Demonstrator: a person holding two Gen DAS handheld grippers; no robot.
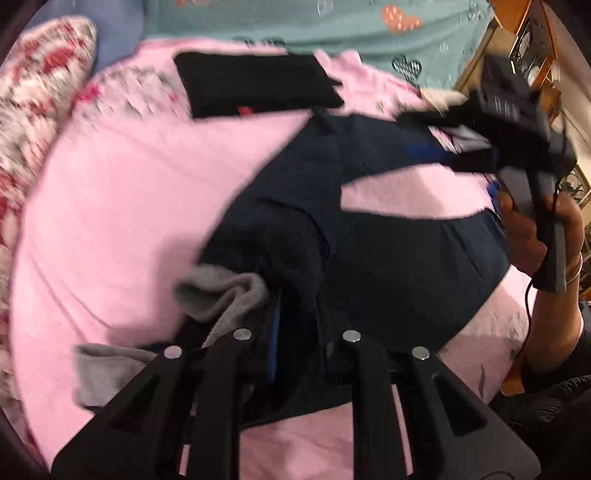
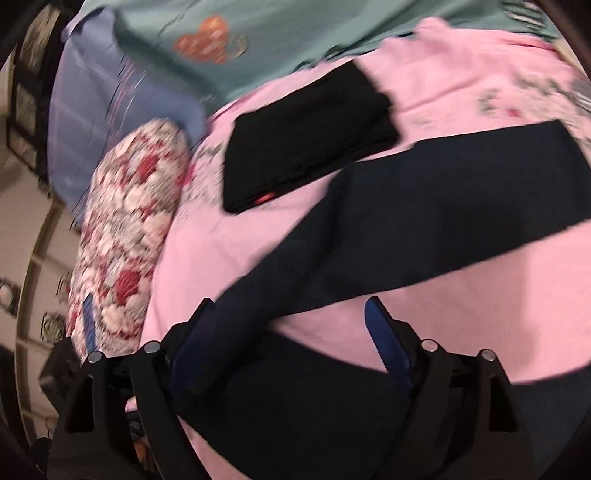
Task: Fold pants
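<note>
Dark navy pants (image 1: 332,206) lie on a pink bedsheet (image 1: 122,206). My left gripper (image 1: 295,325) is shut on the pants' waist, where a grey pocket lining (image 1: 221,291) hangs out. The two legs spread away from it. My right gripper (image 1: 461,155) shows at the upper right of the left wrist view, over the far leg. In the right wrist view the right gripper (image 2: 288,332) is open, its blue fingers (image 2: 384,339) astride a pants leg (image 2: 424,214) that runs to the upper right. Both views are motion-blurred.
A folded black garment (image 1: 255,83) with a small red tag lies on the sheet beyond the pants; it also shows in the right wrist view (image 2: 306,147). A red-and-white floral pillow (image 2: 129,229) and a teal blanket (image 1: 314,26) border the sheet. Wooden furniture (image 1: 532,44) stands at the far right.
</note>
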